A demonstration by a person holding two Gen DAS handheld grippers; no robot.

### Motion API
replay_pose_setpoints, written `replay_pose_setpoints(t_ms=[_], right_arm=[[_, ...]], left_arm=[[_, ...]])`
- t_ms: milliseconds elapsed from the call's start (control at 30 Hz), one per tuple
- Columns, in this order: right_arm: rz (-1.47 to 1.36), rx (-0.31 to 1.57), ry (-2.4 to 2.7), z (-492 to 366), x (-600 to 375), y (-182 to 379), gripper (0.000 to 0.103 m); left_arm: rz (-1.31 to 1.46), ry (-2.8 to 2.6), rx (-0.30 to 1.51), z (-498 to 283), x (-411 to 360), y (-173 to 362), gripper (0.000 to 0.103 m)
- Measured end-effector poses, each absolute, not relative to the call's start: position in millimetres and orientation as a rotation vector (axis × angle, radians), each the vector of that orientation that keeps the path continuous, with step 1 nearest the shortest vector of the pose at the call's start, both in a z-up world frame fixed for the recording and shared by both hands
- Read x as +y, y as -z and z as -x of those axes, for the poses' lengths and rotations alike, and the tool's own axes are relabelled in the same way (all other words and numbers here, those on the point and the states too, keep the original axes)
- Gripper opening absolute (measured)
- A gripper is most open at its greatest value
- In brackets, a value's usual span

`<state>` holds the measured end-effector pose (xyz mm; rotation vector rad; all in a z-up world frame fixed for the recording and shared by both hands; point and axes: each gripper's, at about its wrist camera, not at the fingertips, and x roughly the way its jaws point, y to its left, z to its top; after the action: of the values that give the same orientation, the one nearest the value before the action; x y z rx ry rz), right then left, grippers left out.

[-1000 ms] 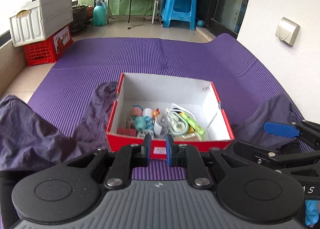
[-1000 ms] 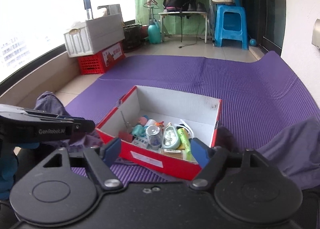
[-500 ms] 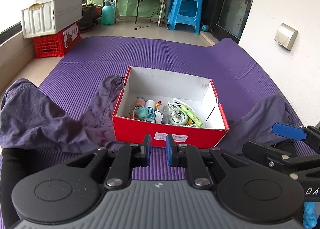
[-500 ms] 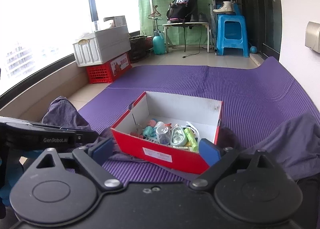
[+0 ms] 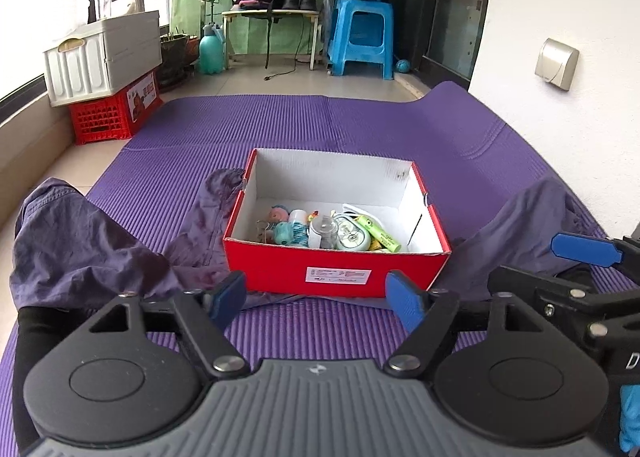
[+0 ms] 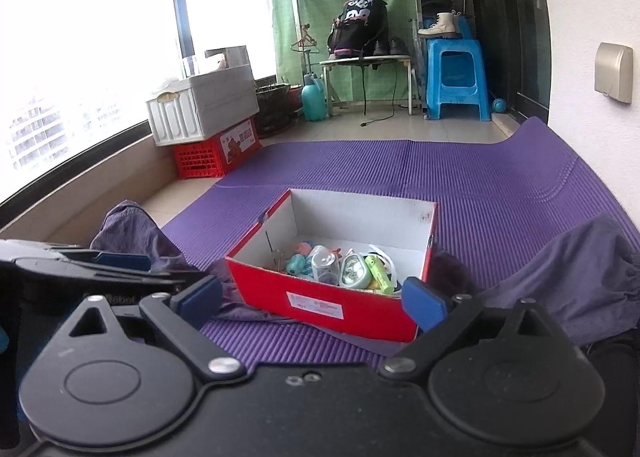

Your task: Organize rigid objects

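Note:
A red shoebox (image 5: 336, 267) with a white inside stands on the purple mat (image 5: 320, 125). Small items lie along its near wall: a green tube (image 5: 378, 234), a glass jar (image 5: 322, 231), a mint-green oval case (image 5: 352, 235), a teal toy (image 5: 284, 236) and a pink toy (image 5: 276, 213). My left gripper (image 5: 316, 302) hovers short of the box's front, its jaws opening with nothing between them. My right gripper (image 6: 312, 301) is open and empty, just short of the box (image 6: 340, 299). Each view catches the other gripper's blue finger at its edge.
A person's legs in purple-grey trousers (image 5: 80, 245) lie on both sides of the box. At the back left, a white crate (image 5: 104, 53) sits on a red crate (image 5: 112, 115). Farther back stand a blue stool (image 5: 360, 37), a low table and a teal spray bottle (image 5: 210, 51). A white wall runs along the right.
The left jaws went from shut to wide apart. The right jaws spread a little wider. Both grippers drew back from the box, which now looks smaller and farther away.

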<state>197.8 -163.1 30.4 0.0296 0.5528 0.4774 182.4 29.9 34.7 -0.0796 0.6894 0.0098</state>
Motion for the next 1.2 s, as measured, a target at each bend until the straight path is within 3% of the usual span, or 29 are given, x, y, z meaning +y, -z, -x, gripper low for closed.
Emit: replay_pose_setpoints(t_ms=[133, 200, 1200], right_arm=[[-0.037, 0.538, -0.481, -195, -167, -34, 0.099], [-0.038, 0.527, -0.479, -192, -168, -34, 0.102], [-0.063, 0.534, -0.454, -184, -173, -31, 0.103]], left_arm=[[0.111, -0.001, 0.660, -177, 32, -38, 0.094], [0.120, -0.011, 0.651, -175, 33, -40, 0.103], [0.043, -0.050, 0.621, -161, 21, -45, 0.103]])
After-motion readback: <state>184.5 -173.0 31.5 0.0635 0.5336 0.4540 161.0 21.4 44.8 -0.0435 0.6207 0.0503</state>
